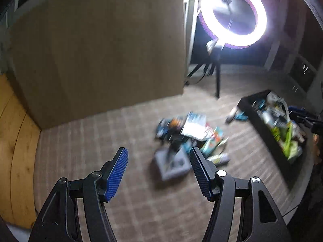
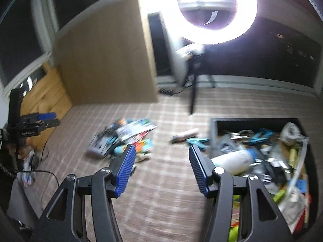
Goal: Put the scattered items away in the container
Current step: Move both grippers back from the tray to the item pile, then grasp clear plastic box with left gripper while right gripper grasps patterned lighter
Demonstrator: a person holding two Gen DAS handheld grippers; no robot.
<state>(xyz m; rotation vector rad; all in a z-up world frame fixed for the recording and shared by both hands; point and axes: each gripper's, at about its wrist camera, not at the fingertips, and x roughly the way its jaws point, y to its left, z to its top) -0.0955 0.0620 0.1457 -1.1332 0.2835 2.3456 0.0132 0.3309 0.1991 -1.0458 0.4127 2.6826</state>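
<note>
A pile of scattered items (image 1: 189, 139), booklets, packets and a grey box, lies on the checked carpet; it also shows in the right wrist view (image 2: 127, 137). A black container (image 1: 260, 125) full of mixed items stands to the right, also in the right wrist view (image 2: 214, 129). A tube (image 2: 184, 135) and a teal item (image 2: 196, 141) lie just left of the container. My left gripper (image 1: 159, 173) is open and empty, held above the carpet near the pile. My right gripper (image 2: 161, 167) is open and empty, above the carpet beside the container's left wall. Both views are blurred.
A lit ring light (image 1: 234, 14) on a tripod (image 1: 217, 80) stands behind the pile. A large cardboard panel (image 1: 97, 50) and wooden furniture (image 1: 14, 141) are at the left. Cables (image 2: 42, 161) lie on the floor at the left.
</note>
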